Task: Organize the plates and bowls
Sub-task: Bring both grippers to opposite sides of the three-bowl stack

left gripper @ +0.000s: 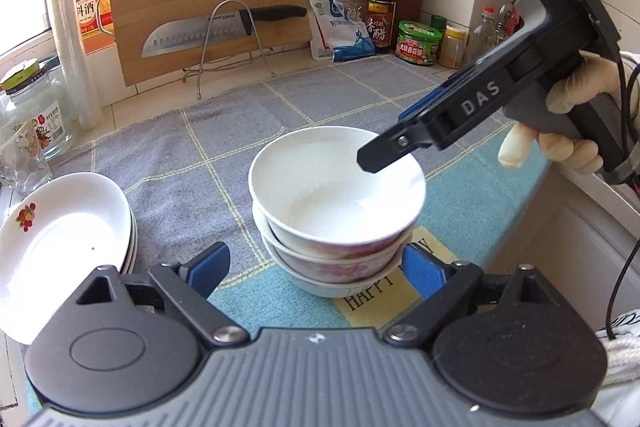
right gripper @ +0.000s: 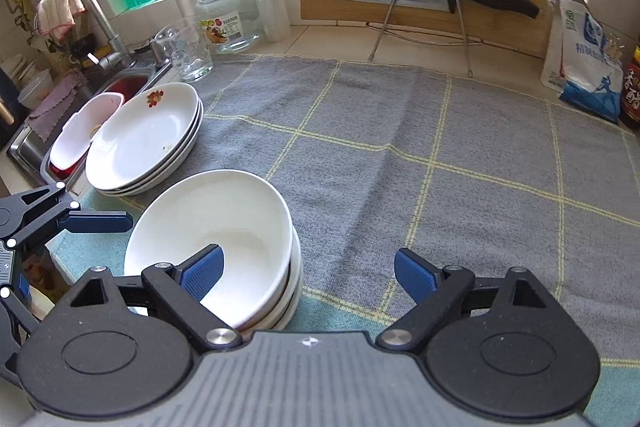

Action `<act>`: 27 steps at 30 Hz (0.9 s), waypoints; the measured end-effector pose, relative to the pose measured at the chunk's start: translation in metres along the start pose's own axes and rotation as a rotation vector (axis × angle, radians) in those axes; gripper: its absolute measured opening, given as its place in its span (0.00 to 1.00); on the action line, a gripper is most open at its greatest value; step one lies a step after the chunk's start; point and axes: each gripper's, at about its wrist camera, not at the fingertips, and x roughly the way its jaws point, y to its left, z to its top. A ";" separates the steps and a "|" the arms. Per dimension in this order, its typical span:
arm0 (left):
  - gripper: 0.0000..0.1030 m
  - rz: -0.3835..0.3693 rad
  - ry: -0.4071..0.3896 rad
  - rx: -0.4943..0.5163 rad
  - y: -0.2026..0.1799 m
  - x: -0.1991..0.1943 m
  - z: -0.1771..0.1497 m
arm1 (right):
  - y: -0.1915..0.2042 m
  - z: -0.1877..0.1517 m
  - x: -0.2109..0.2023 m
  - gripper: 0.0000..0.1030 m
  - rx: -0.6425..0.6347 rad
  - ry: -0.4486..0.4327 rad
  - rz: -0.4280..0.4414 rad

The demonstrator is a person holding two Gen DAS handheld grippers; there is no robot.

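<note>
Honestly, with both my left gripper (left gripper: 316, 269) and right gripper (right gripper: 308, 273) wide open and empty, I worry — a careless nudge topples the bowl stack (left gripper: 334, 215).

white bowls (left gripper: 336, 203) with pink floral outsides, white plates (right gripper: 144, 139) left of bowls with red-orange fruit motif, grey towel (right gripper: 400, 147) beneath bowls gridded in yellow, teal edge, blue gripper pads (right gripper: 204, 271)
</note>
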 end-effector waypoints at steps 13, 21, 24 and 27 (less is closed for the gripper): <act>0.90 -0.142 0.090 0.211 0.028 0.026 -0.018 | 0.036 -0.050 -0.029 1.00 -0.070 -0.080 -0.015; 0.90 -0.216 0.140 0.294 0.033 0.051 -0.020 | 0.051 -0.069 0.014 1.00 -0.198 0.039 -0.139; 0.90 -0.220 0.149 0.309 0.034 0.056 -0.017 | 0.049 -0.066 0.029 1.00 -0.232 0.067 -0.121; 0.90 -0.220 0.165 0.317 0.036 0.061 -0.016 | 0.046 -0.061 0.041 1.00 -0.266 0.081 -0.095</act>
